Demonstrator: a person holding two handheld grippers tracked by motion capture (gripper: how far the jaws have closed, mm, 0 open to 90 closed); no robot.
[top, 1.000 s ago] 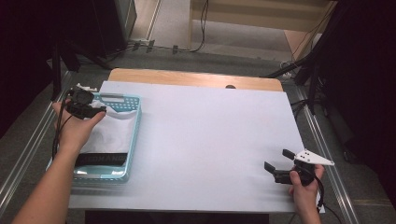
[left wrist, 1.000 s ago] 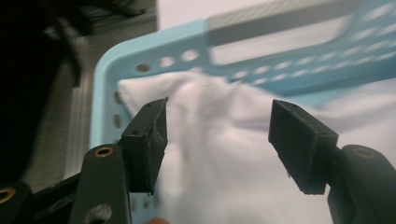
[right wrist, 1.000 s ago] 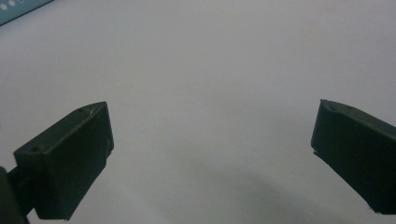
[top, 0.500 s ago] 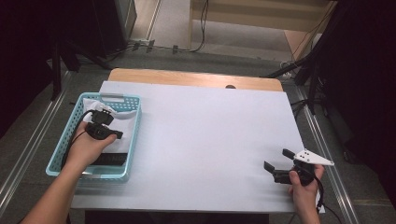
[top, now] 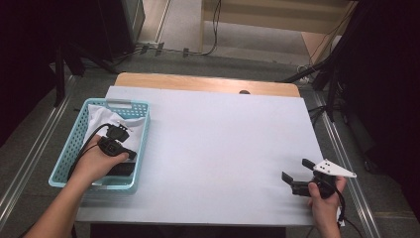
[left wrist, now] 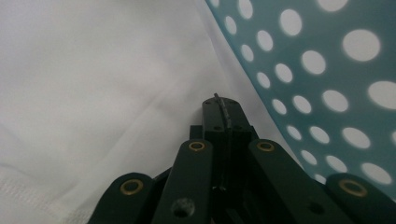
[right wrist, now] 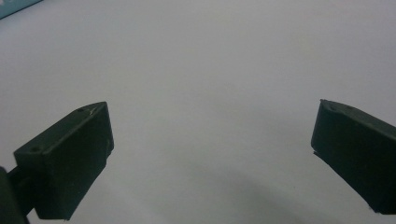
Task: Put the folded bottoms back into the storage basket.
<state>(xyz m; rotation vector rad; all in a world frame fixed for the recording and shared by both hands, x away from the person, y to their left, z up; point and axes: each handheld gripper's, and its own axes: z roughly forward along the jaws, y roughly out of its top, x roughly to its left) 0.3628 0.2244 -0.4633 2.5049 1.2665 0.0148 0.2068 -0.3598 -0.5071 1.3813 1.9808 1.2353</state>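
A white-covered table (top: 218,144) carries a teal perforated basket (top: 141,148) at its left edge.

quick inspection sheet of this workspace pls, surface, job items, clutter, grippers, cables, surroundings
surface: table under a white sheet, a wooden strip bare at the far edge.
job's things: teal perforated basket at the left edge, white cloth lying in it; a dark item by the basket's near wall, too hidden to name.
clutter: nothing seen on the sheet.
grippers: left gripper down in the basket against the cloth, jaws shut; whether fabric is pinched cannot be told. right gripper at the near right of the table, jaws open with nothing between them.
cables: black cable looping from the left gripper; more cables on the floor beyond the table.
surroundings: dark stands and floor rails on both sides.
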